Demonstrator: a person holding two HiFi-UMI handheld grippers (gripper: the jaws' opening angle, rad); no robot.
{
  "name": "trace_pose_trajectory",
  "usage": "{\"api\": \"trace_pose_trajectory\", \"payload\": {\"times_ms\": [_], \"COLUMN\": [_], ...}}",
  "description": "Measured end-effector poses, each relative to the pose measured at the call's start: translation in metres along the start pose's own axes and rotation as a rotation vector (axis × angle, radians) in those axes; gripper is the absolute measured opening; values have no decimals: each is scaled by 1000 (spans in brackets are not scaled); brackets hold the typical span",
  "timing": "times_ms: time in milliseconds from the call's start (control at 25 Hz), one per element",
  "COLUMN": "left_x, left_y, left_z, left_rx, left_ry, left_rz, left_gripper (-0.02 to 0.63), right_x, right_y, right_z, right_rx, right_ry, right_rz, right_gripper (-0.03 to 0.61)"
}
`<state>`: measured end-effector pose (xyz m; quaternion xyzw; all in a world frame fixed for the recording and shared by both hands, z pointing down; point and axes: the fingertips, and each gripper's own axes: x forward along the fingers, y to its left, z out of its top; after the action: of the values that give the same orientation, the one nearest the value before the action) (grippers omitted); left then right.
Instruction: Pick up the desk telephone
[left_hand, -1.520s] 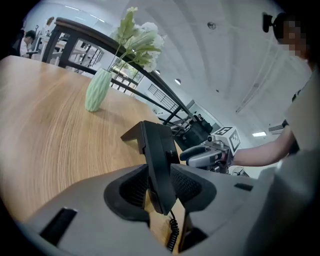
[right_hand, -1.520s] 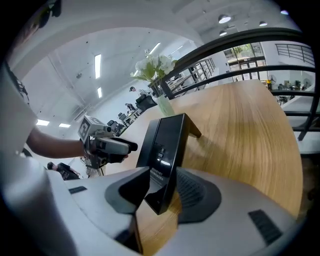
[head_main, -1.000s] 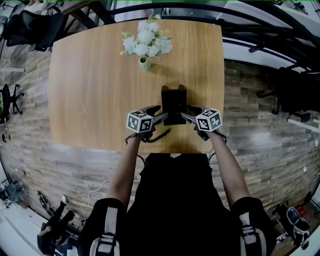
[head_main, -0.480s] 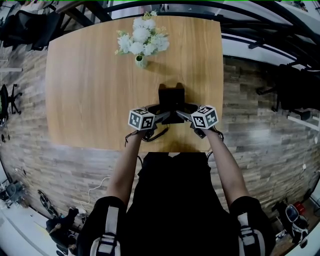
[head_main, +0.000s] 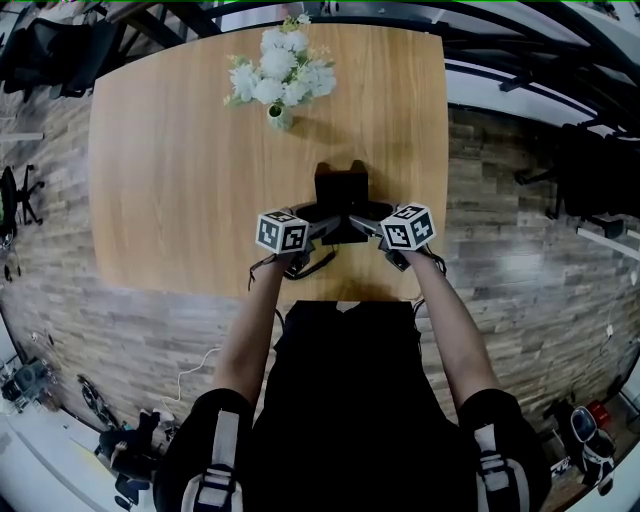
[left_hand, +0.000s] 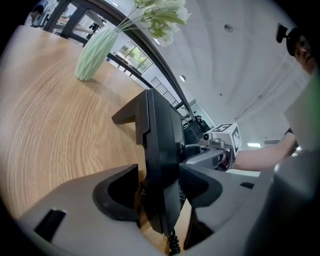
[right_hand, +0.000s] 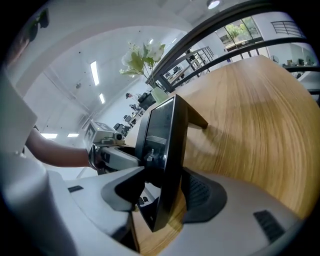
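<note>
The desk telephone (head_main: 340, 188) stands near the front edge of the wooden table (head_main: 160, 180). Over the last second the left gripper (head_main: 322, 218) and right gripper (head_main: 366, 222) have drawn inward, and each now pinches one side edge. It looks barely raised, if at all, so the lift remains.

Seen from above, the left gripper (head_main: 322, 222) and right gripper (head_main: 362, 224) cover the near half of the telephone (head_main: 340, 188), its face too small to read. In the left gripper view, its coiled cord (left_hand: 174, 245) runs off the bottom edge, and the flowers (left_hand: 161, 17) are cropped at the top.
</note>
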<state>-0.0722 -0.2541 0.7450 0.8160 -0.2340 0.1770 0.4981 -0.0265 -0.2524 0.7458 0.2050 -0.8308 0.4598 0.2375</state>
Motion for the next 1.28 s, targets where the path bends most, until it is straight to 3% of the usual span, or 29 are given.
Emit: {"api": "trace_pose_trajectory", "payload": {"times_ms": [560,840,1040,1280], "left_x": [0,-2,-11,-25], "left_y": [-2,-2,-8,-20], "left_z": [0,0,7,13], "left_rx": [-11,-9,-28,9], "left_ry": [0,-1,-49,-65], "left_rz": [-1,11,12,13], "left_gripper": [244,244,245,244], "right_x": [3,3,-2,-8], "right_y": [0,3,11,27], "right_z": [-1,0,9,16], "right_rx": [114,127,123,105], "right_ry": [-65,-76,-99,-118], "right_rz": [52,42,43,52], "right_gripper": [232,230,230,230]}}
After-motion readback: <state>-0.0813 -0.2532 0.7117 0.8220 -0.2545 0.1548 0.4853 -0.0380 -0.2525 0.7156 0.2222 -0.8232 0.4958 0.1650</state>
